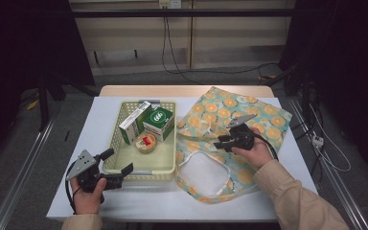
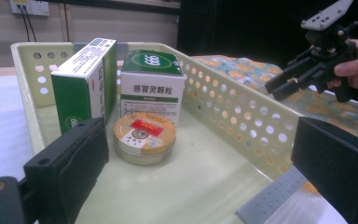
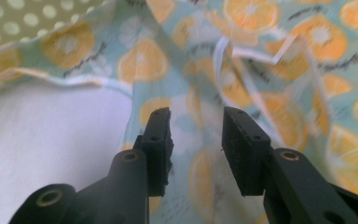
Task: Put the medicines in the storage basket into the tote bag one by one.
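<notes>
Three items sit in the basket (image 1: pixel 124 165) near the middle of the tabletop (image 1: pixel 76 201): two green-and-white boxes (image 2: pixel 151 81) standing at its far end and a round tin (image 2: pixel 143 137) in front of them. None is lifted yet, so by my reading the packing has not begun; all three are left to move into the bag (image 1: pixel 235 115), which lies flat on the right half of the tabletop, its white-lined mouth toward the near edge.

The left gripper (image 1: pixel 117 167) hovers at the basket's near wall, jaws wide and holding nothing. The right gripper (image 3: pixel 196 135) hangs over the bag's cloth near its mouth rim, jaws narrowly apart and empty; whether they touch the cloth I cannot tell.

The bag's drawstring is blurred, and the taller box's front print is too small to read.
</notes>
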A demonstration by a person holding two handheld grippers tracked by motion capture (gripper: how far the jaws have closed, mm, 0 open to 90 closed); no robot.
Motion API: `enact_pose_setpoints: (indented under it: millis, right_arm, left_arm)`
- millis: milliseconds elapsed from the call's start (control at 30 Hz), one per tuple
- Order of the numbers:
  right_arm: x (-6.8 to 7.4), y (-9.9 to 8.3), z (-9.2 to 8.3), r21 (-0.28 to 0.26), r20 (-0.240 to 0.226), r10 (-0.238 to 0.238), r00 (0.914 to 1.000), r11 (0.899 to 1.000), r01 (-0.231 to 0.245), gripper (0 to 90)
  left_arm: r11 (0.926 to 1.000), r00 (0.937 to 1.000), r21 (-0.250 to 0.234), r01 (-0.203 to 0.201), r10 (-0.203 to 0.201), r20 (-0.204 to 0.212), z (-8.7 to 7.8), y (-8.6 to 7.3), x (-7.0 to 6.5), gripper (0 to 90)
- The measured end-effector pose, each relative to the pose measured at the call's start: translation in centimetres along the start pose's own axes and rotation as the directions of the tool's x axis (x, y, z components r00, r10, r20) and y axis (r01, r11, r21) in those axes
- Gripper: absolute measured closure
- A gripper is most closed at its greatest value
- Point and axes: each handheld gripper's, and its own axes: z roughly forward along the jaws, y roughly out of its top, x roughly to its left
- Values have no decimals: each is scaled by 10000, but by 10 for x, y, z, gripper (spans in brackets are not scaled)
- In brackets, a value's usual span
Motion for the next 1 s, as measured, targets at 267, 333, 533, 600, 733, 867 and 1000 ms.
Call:
enact_pose_setpoints:
  millis: [267,333,533,600,733,867,1000]
  right_arm:
    - [-7,-23,5,398,753,117,9971,9991,-147,616]
    - [-3,-21,6,521,923,-96,9957,9986,48,673]
    - [-13,-25,5,175,711,718,9949,9972,-732,878]
    - [-14,-26,5,139,623,846,9945,9962,-856,897]
    - [-14,-23,5,290,636,758,9951,9966,-777,900]
    - [-10,-20,1,381,484,654,9967,9970,-673,900]
    - [-4,-15,-3,384,236,410,9989,9984,-419,900]
  left_arm:
    - [10000,10000,-25,19,-19,-7,1,1,1,37]
    - [10000,10000,-33,-14,14,-14,2,1,0,37]
    - [9999,9999,-13,-124,125,106,4,3,-3,37]
    - [9999,9998,-18,-142,143,124,4,3,-2,37]
    - [9999,9999,-37,-102,103,137,4,2,-2,37]
    - [9999,9999,8,-101,101,108,4,2,-3,37]
    - [9999,9999,-43,-107,107,91,3,3,-3,37]
